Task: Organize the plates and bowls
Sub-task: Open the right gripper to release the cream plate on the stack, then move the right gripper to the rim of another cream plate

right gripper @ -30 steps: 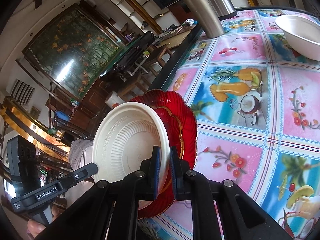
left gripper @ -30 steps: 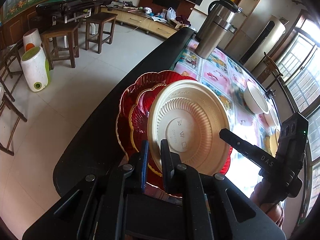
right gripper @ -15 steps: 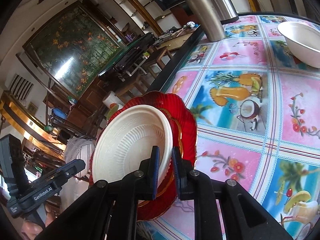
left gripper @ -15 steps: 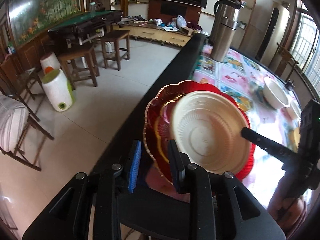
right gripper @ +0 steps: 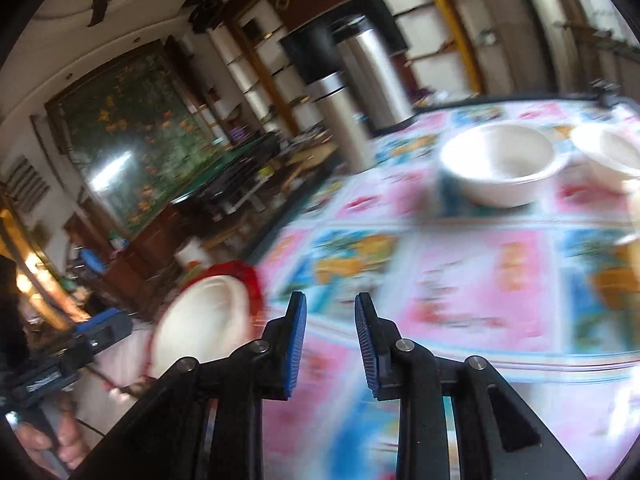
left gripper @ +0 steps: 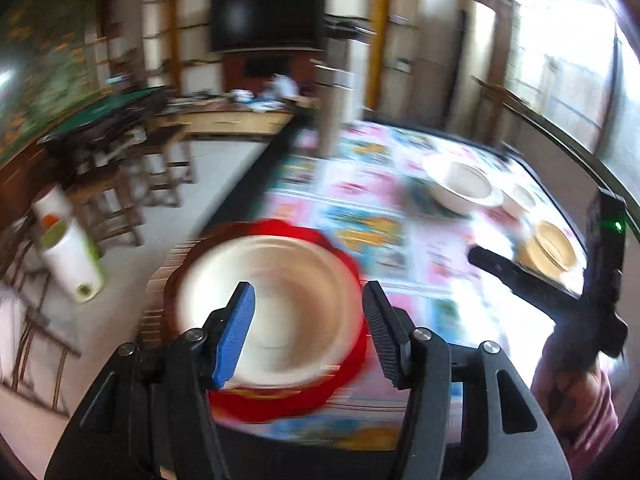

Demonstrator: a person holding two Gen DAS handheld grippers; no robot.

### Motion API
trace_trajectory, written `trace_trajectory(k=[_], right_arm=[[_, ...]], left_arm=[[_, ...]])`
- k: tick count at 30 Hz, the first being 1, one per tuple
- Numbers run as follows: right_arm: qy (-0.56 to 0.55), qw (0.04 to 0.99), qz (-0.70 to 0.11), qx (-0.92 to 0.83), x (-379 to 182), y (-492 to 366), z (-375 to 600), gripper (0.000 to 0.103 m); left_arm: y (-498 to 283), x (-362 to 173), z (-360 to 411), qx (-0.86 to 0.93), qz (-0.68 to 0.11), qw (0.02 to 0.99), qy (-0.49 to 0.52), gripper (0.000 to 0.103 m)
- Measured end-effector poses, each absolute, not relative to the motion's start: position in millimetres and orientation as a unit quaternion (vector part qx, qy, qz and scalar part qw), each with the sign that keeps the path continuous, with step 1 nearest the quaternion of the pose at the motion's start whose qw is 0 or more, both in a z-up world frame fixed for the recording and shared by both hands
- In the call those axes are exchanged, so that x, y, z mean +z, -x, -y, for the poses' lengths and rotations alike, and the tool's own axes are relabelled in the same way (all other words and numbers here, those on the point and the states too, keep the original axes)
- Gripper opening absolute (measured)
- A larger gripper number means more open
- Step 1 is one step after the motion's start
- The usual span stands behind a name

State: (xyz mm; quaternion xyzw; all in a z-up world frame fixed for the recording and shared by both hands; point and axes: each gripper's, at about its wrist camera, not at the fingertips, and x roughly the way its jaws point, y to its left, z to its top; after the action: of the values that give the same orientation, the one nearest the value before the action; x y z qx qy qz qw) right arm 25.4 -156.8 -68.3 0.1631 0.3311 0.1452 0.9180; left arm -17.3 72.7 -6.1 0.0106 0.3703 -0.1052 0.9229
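left gripper [left gripper: 308, 320]: jaws wide apart, holding nothing
right gripper [right gripper: 330, 338]: jaws apart, empty, over the tablecloth [right gripper: 460, 264]
cream plate [left gripper: 272, 308]: stacked on red plate [left gripper: 340, 384] at the table's near edge, seen just beyond the left jaws; low left of the right jaws, apart from them
white bowl [right gripper: 500, 168]: far on the table, well apart from both grippers
blur: heavy in both views
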Motion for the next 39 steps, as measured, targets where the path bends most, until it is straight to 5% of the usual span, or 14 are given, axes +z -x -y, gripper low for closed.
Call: trace_trajectory(k=[14, 21, 23, 25, 39], right_arm=[[-0.199, 0.947, -0.25, -0.027, -67, 75, 344, 0.047], [-0.269, 0.928, -0.25, -0.063, -30, 76, 433, 0.054], [-0.275, 0.919, -0.269, -0.09, -21, 63, 454, 0.062], [-0.301, 0.9, -0.296, -0.106, -20, 45, 478, 0.062], [-0.414, 0.852, -0.315, -0.056, -93, 19, 504, 0.062]], left_arm=[[15, -57, 94, -0.245, -0.472, 0.842, -0.095, 0.055], [-37, -19, 170, -0.274, -0.455, 0.844, -0.081, 0.055], [-60, -5, 200, -0.282, -0.449, 0.844, -0.075, 0.062], [-79, -2, 223, -0.279, -0.458, 0.841, -0.073, 0.068], [-124, -45, 265, -0.295, -0.557, 0.776, 0.024, 0.068]])
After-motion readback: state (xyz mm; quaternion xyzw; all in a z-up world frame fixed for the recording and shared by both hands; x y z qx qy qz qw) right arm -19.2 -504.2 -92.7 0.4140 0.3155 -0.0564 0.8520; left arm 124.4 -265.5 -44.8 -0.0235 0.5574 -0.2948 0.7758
